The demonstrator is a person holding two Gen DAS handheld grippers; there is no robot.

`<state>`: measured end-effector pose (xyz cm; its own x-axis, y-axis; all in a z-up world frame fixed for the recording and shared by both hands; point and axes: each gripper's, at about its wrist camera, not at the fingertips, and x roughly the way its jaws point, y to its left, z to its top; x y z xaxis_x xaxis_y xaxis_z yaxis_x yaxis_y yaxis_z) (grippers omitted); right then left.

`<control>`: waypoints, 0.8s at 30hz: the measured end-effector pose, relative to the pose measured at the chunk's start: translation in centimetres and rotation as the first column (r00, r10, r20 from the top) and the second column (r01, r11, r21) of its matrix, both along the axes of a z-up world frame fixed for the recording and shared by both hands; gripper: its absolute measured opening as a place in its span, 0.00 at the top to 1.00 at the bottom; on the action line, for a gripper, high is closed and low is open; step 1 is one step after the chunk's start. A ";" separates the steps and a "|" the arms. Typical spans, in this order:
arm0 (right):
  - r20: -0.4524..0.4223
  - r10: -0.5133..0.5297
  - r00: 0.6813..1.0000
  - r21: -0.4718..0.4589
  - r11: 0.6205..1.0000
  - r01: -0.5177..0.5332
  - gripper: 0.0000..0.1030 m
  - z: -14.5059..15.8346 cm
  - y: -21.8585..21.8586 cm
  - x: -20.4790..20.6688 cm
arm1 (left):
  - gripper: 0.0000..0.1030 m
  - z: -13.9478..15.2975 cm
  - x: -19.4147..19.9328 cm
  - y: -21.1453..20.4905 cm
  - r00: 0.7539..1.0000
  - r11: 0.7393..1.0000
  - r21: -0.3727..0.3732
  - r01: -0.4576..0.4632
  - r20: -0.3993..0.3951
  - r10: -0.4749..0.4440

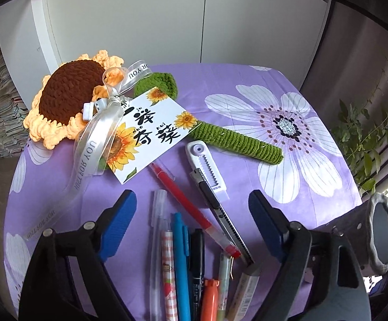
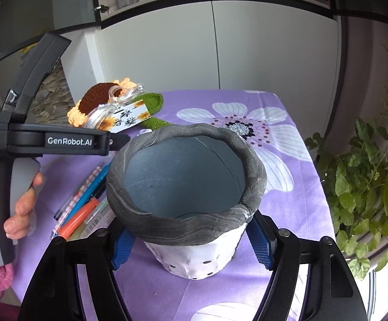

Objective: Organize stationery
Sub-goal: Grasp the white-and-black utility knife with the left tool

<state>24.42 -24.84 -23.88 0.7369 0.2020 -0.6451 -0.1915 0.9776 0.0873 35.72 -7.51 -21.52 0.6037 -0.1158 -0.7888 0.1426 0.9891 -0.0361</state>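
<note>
Two grippers working: left gripper [image 1: 192,223] is hanging spread wide over the loose pens [image 1: 183,262], pinching nothing. Right gripper [image 2: 191,236] is flanking the grey-rimmed holder [image 2: 186,176]; its blue pads are sitting just beside the white wall, and contact looks loose — can't tell for sure. Holder is standing upright on the purple surface [image 2: 287,187], looking empty inside. Red pen [image 1: 191,203], utility knife [image 1: 220,208] and white cutter [image 1: 207,168] are lying scattered nearby, beside a crochet sunflower [image 1: 68,99]. Judging by that, nothing is sorted yet; all the stationery is left to load.

crochet sunflower [image 1: 68,99] | gift card [image 1: 151,133] | ribbon [image 1: 92,144] | floral purple tablecloth [image 1: 287,93] | potted plant [image 2: 368,187]
</note>
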 end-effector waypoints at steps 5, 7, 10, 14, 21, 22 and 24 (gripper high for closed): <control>0.000 0.074 0.997 -0.031 0.997 -0.073 0.22 0.0 -0.4 0.1 | 0.26 -0.1 0.1 -0.2 1.000 1.000 0.012 0.000 -0.001 0.000; 0.010 0.084 0.996 -0.036 0.996 -0.084 0.22 0.0 -0.7 0.1 | 0.30 -0.1 0.2 -0.3 1.000 1.000 0.009 0.006 -0.005 -0.006; -0.014 0.094 0.995 -0.018 0.995 -0.094 0.22 -0.3 -0.8 0.3 | 0.31 -0.1 0.1 -0.4 1.000 1.000 0.015 0.013 0.000 -0.013; -0.050 0.106 0.993 -0.040 0.993 -0.108 0.28 -0.8 -0.3 0.9 | 0.31 -0.5 -0.1 -1.0 0.999 0.999 0.035 0.036 0.008 -0.037; -0.043 0.090 0.995 -0.071 0.993 -0.093 0.28 -0.9 -0.1 0.6 | 0.50 -1.5 1.1 -1.5 0.999 0.999 0.027 0.046 -0.026 -0.045; -0.041 0.082 0.996 -0.075 0.994 -0.085 0.28 -0.9 -0.1 0.6 | 0.54 -1.7 1.2 -1.5 0.998 0.999 0.022 0.048 -0.036 -0.047; -0.028 0.074 0.997 -0.075 0.994 -0.076 0.28 -0.7 -0.3 0.4 | 0.67 -2.1 1.5 -1.4 0.997 0.999 0.011 0.048 -0.060 -0.047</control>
